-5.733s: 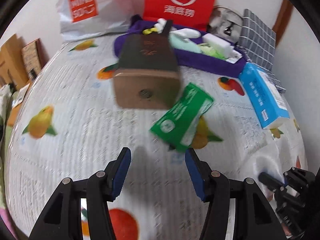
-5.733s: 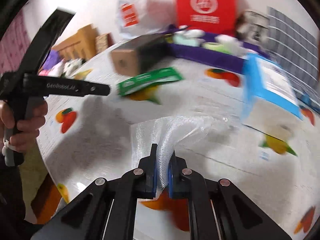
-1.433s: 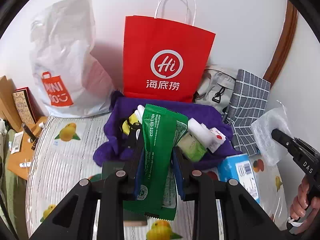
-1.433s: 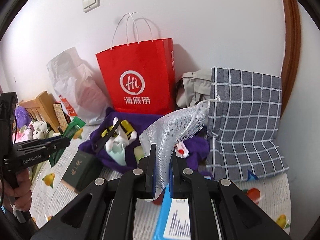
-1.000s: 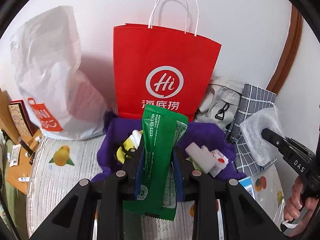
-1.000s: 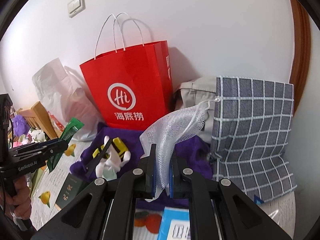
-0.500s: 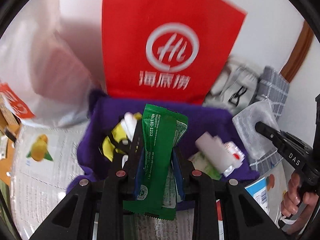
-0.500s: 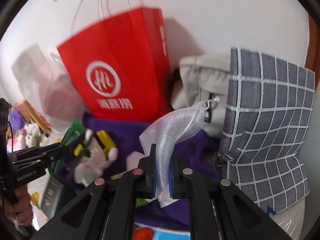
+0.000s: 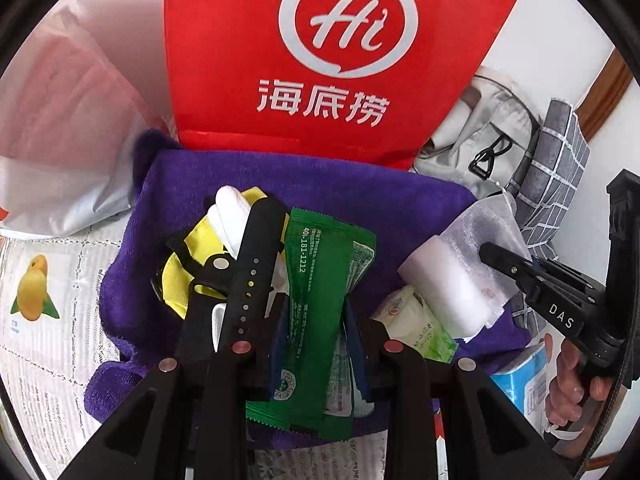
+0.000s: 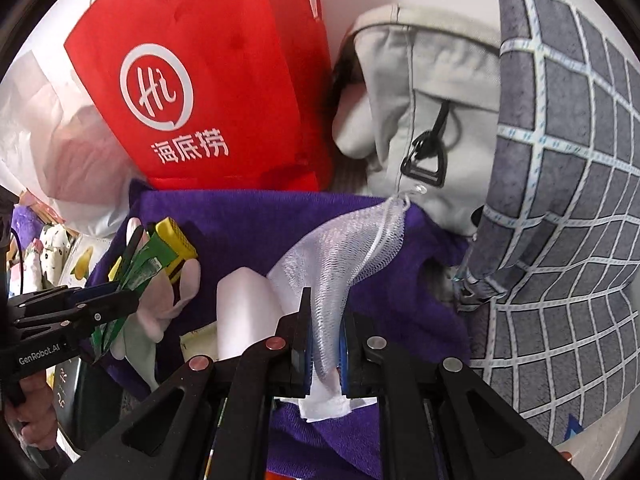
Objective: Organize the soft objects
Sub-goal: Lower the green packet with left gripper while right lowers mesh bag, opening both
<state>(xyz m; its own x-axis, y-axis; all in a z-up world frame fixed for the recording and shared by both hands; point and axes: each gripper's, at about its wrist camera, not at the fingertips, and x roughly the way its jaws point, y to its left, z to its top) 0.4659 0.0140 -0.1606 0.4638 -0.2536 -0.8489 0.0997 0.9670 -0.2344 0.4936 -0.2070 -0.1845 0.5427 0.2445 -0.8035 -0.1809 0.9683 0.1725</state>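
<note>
Gleaming green packet [image 9: 320, 304], crinkled, beside gauzy white mesh pouch [image 10: 340, 256].

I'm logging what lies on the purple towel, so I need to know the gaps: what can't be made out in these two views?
- Left view: the towel's near middle, hidden by the green packet in the left claw.
- Left view: the blue box, mostly behind the right claw.
- Right view: the towel's near edge, hidden by the claw and its mesh bag.
- Right view: the dark box, cut off by the left claw.
</note>
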